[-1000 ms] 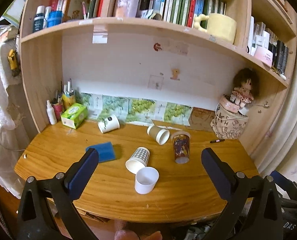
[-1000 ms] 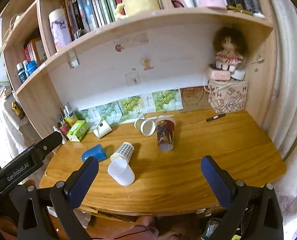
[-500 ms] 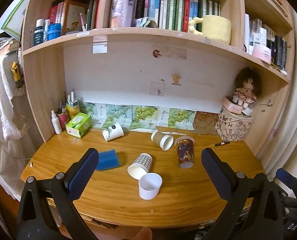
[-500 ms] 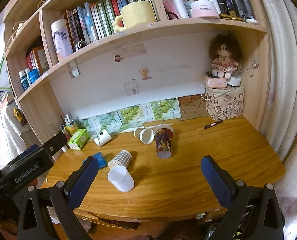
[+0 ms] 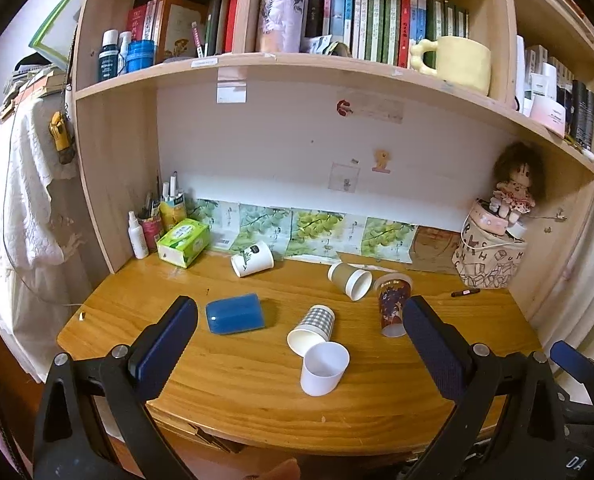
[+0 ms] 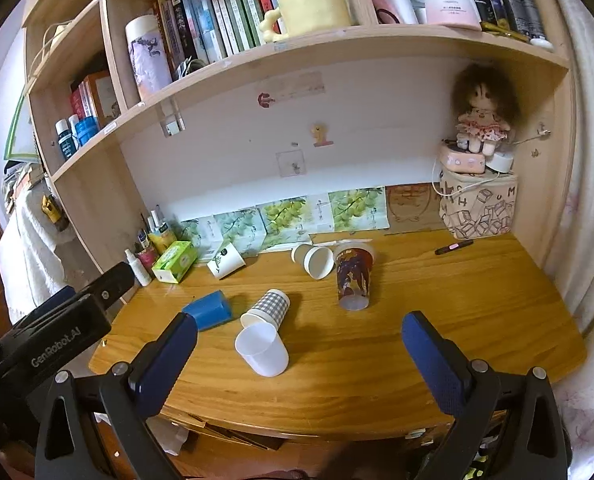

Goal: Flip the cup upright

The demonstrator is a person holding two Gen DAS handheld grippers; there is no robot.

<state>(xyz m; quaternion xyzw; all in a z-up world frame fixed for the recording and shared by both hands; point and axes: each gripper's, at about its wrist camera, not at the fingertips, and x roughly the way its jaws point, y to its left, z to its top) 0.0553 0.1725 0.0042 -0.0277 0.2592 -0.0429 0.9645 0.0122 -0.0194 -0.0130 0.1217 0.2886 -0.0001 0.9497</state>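
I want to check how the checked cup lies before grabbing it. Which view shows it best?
The right wrist view: the checked cup lies on its side in full, its mouth against the white cup. The left wrist view shows it too, but the white cup overlaps its rim.

Both wrist views face desk (image 5: 233, 376) from its front edge, sharing cups

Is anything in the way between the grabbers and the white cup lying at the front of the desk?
Nothing visible blocks it. Both the left gripper and right gripper are open, with bare desk before the white cup. The checkered cup lies just behind, touching it.
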